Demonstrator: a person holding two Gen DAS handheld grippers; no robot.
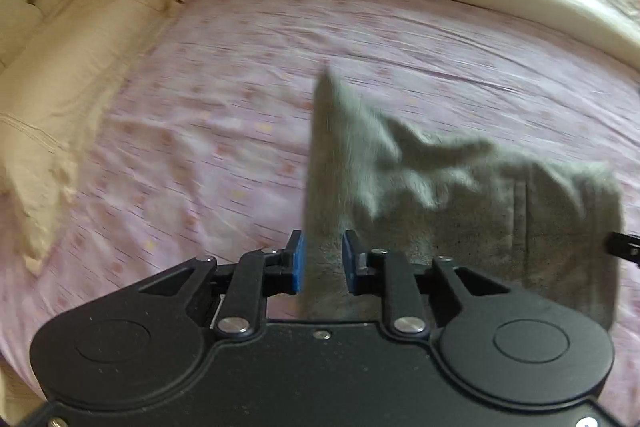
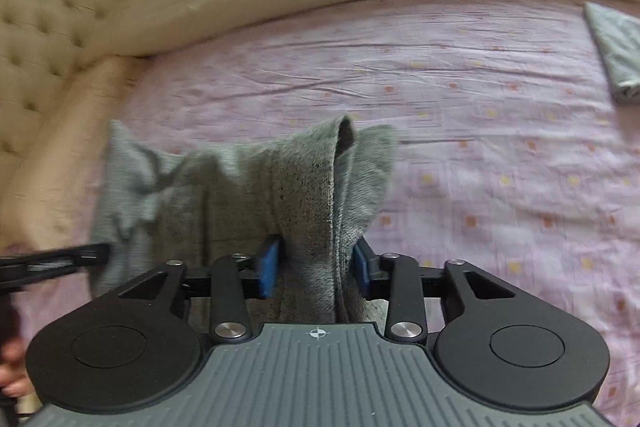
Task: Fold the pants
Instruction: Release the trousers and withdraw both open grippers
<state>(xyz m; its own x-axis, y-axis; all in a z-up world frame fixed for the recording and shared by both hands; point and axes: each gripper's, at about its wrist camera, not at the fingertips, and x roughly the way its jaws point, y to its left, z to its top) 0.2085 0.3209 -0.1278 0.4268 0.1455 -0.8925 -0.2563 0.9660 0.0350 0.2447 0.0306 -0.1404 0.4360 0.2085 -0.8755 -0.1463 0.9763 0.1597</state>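
Two grippers pinch the grey pants (image 1: 440, 195) above the pink bedsheet (image 1: 200, 99): we see the left gripper (image 1: 323, 263) clamping one bunched edge, the right gripper (image 2: 316, 269) clamping another. Pants hang off the sheet, near the cream pillow (image 1: 68, 87).

Soft daylight is glaring from the far right corner while motion blur is smearing the bed sheet (image 1: 248, 75) and fisheye edges are bending.
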